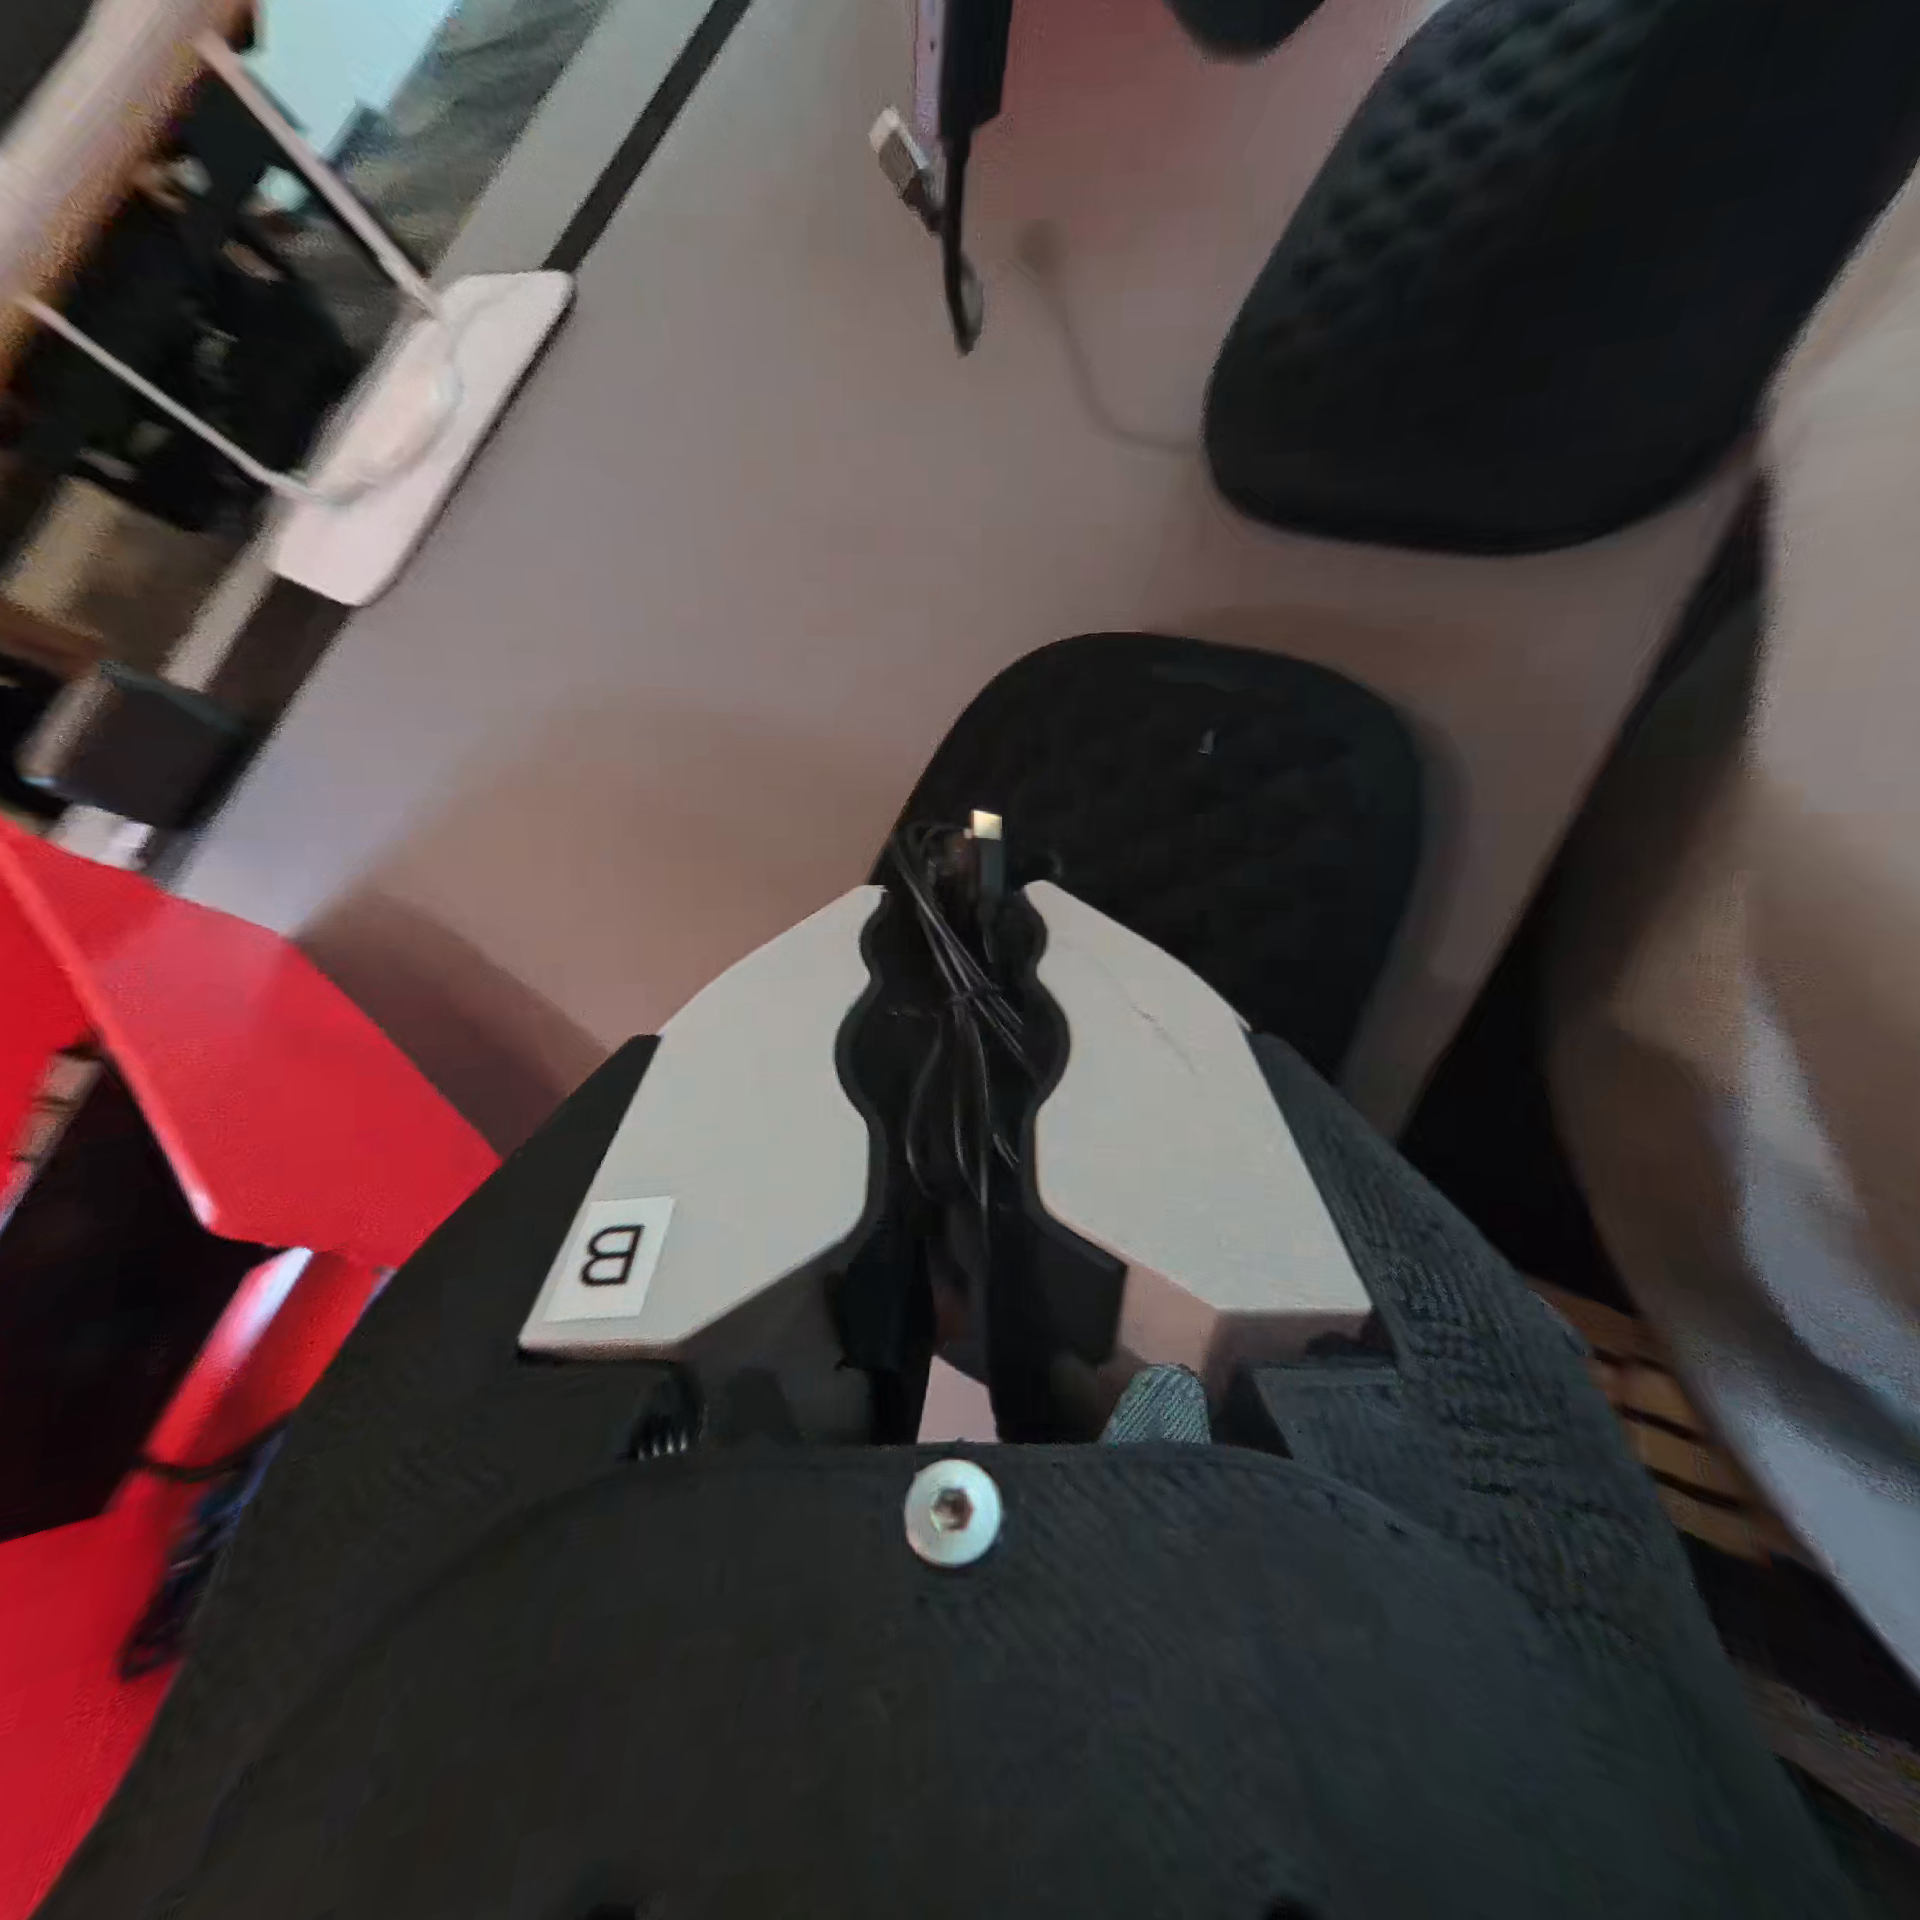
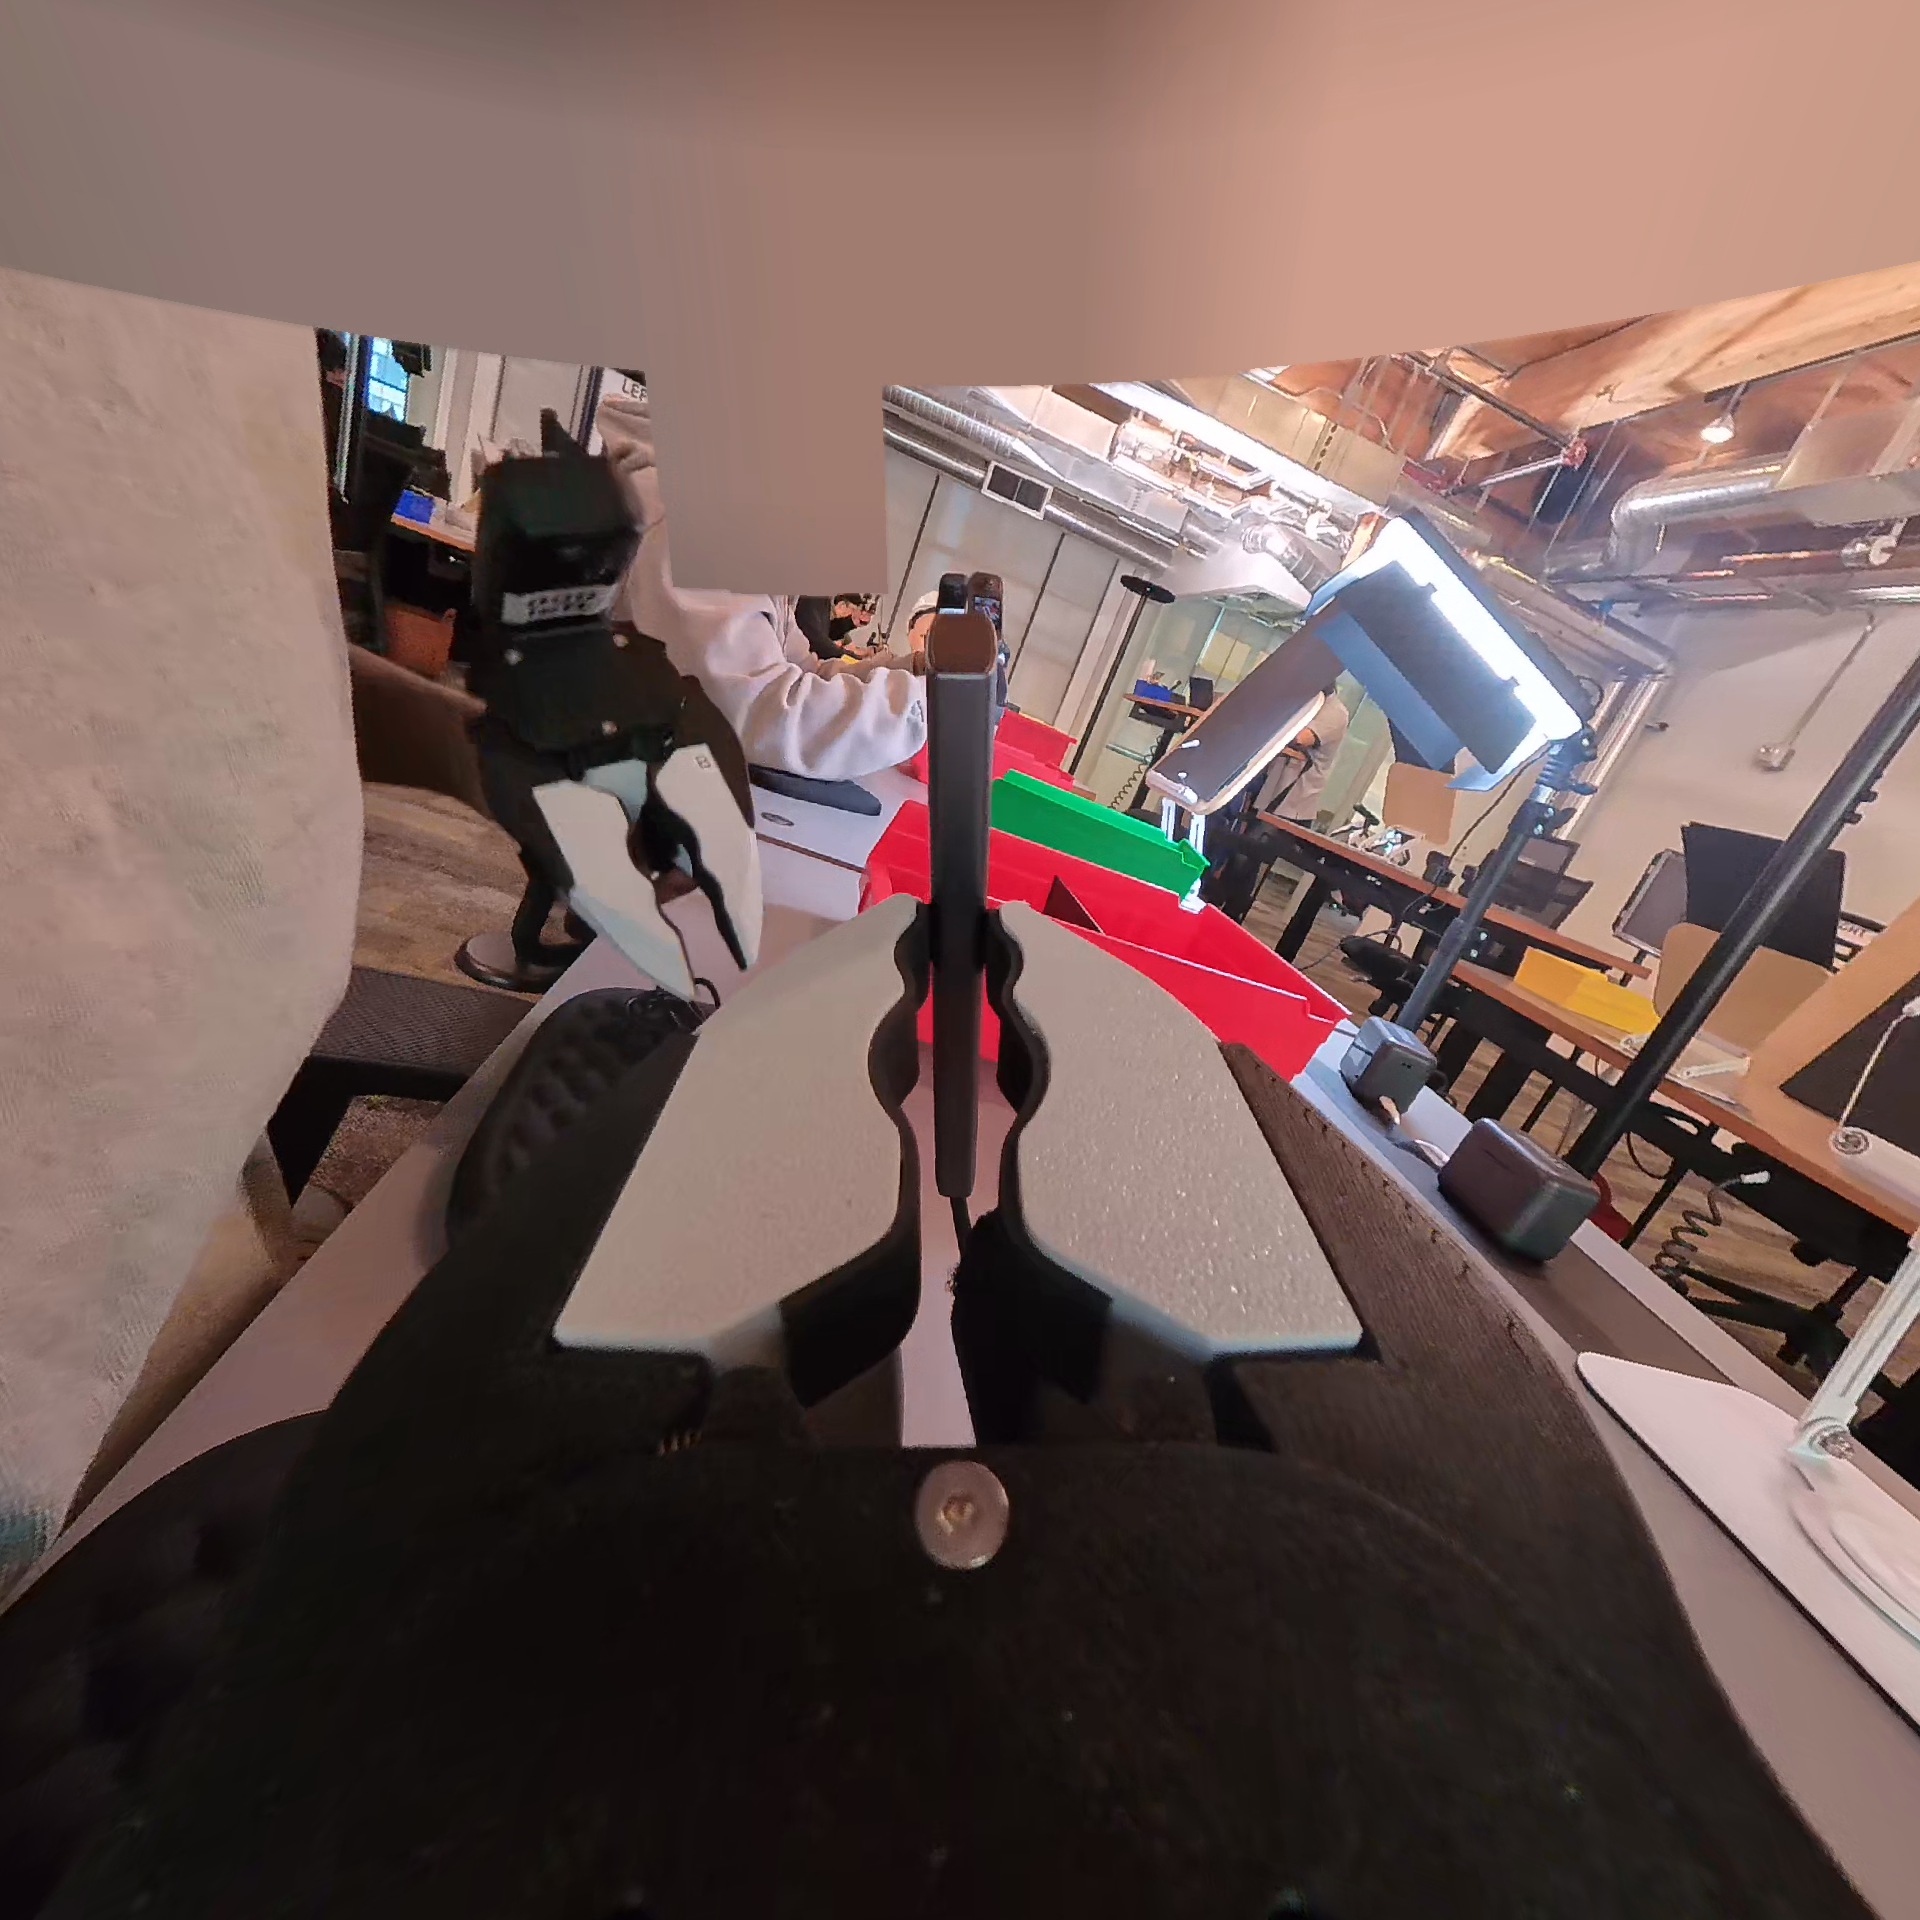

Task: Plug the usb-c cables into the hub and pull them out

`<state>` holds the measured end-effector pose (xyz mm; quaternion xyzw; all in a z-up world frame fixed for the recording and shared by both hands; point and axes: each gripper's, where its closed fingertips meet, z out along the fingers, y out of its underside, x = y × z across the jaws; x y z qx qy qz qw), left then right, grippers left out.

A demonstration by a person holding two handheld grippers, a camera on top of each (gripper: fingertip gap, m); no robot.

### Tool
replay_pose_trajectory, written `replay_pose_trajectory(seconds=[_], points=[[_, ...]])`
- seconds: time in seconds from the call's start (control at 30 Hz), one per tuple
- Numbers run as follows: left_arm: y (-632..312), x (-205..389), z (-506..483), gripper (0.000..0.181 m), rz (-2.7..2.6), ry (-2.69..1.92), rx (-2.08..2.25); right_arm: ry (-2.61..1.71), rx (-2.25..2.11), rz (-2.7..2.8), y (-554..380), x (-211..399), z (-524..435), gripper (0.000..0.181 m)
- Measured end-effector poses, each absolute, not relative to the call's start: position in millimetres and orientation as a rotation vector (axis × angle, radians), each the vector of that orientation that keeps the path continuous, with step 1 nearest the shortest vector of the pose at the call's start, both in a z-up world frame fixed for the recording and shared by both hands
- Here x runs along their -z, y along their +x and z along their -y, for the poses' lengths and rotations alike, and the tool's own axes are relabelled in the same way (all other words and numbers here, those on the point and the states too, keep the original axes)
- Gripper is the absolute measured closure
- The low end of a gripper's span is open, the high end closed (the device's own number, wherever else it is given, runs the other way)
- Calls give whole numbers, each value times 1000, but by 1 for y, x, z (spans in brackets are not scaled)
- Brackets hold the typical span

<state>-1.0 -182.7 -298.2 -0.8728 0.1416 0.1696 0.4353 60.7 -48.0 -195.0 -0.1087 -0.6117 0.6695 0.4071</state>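
Now the left gripper point(image 1: 951, 894) pinches the cable point(image 1: 961, 997) — plug point(image 1: 985, 828) pointing forward — while the right gripper point(image 2: 958, 914) clamps the hub point(image 2: 958, 831) upright, well apart.

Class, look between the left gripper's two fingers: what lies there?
In the left wrist view, a bundled black cable lies between the left gripper's fingers, its silver plug poking out.
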Motion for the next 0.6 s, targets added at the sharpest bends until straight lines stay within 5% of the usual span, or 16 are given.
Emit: replay_pose_trajectory(seconds=[0.13, 0.6], points=[[-2, 311, 168, 172, -335, -2191, -382, -267, -1712, 1523, 62, 191, 47, 172], [-14, 338, 169, 166, -604, -2312, -363, -271, -1720, 1515, 63, 190, 45, 172]])
